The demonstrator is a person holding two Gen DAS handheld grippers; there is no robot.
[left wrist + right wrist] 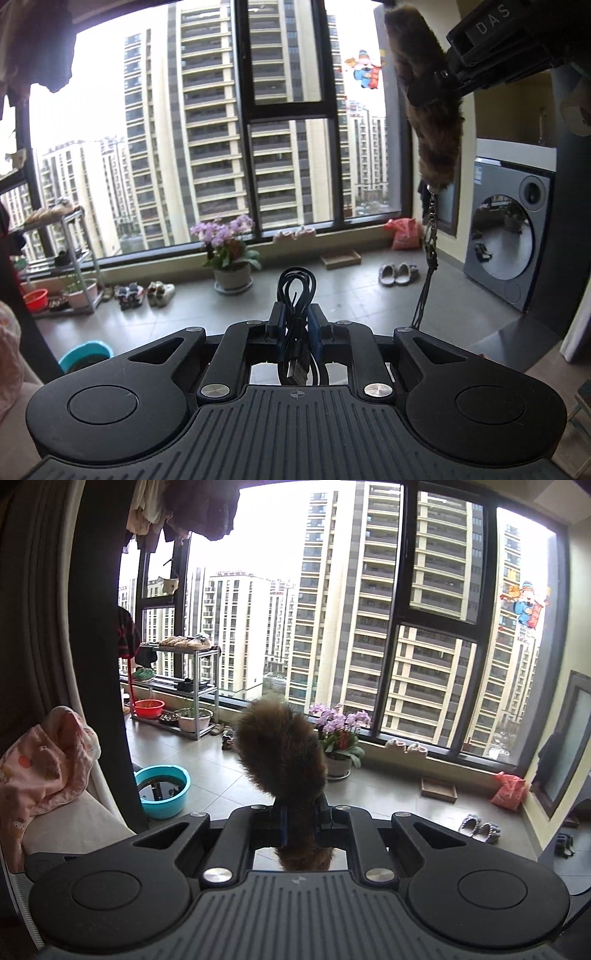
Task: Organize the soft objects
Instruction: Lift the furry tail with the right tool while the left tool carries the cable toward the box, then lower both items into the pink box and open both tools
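Tiled floor (pixel 388 790) carries teal basin (pixel 162 790), slippers (pixel 480 829).

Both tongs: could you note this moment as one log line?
left tongs: shut on black cable | right tongs: shut on furry tail charm | both held in the air | charm's strap dangling

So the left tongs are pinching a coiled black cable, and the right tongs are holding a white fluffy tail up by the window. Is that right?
Nearly. The fluffy tail is brown, not white: the right wrist view shows its brown fur clamped in the right tongs. The left tongs do pinch the coiled black cable, as the left wrist view shows.
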